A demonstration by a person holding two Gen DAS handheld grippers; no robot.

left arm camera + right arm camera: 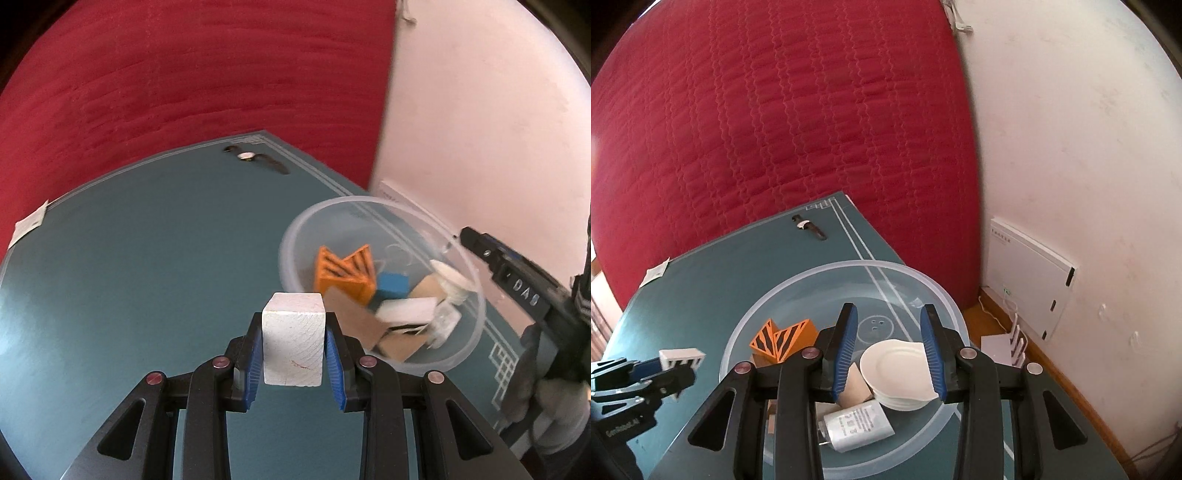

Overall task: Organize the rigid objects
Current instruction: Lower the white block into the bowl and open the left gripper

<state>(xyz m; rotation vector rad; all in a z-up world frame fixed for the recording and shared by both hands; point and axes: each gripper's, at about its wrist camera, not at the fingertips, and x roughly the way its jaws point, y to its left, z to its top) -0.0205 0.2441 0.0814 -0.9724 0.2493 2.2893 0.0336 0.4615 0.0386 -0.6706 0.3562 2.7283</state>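
Observation:
My left gripper [294, 317] is shut on a white wooden block [291, 339] and holds it above the teal table [129, 258], left of a clear plastic bowl [295, 229]. In the bowl lie orange slotted pieces [343, 273], a blue block [393, 284], tan pieces [354, 317] and small white plates [452, 280]. My right gripper [888, 306] hovers over the bowl [798, 280], its jaws slightly apart with nothing between them. Below it are the plates [897, 373] and a white canister [855, 424]. The left gripper [670, 363] with the block [681, 356] shows at the left.
A wristwatch [255, 158] lies near the table's far corner. A white paper tag [29, 221] sits at the left edge. A red quilted bed [775, 129] stands behind the table, and a pale wall with a white box [1030, 277] is at the right.

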